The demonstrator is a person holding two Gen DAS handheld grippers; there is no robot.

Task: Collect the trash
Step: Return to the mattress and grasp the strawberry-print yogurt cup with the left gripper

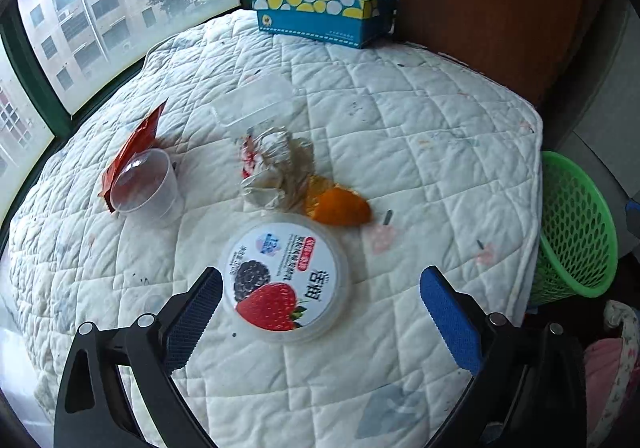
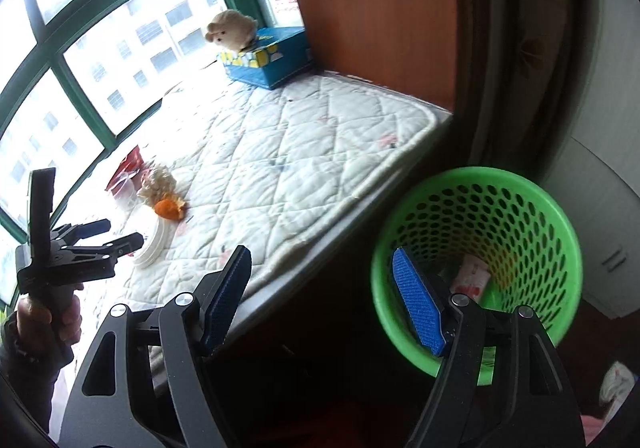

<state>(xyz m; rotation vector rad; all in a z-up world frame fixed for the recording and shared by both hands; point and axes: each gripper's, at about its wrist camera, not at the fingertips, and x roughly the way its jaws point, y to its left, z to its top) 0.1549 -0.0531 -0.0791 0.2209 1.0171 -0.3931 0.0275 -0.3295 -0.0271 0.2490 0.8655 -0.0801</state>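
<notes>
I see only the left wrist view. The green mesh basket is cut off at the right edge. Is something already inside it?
Observer: Yes. The right wrist view shows a white and red wrapper lying inside the green mesh basket.
Operator: Where is the right gripper?
Observer: The right gripper is open and empty, one finger over the basket rim.
Operator: Is my gripper visible from there?
Observer: Yes, the left gripper stands open beside the round white yogurt tub.
</notes>
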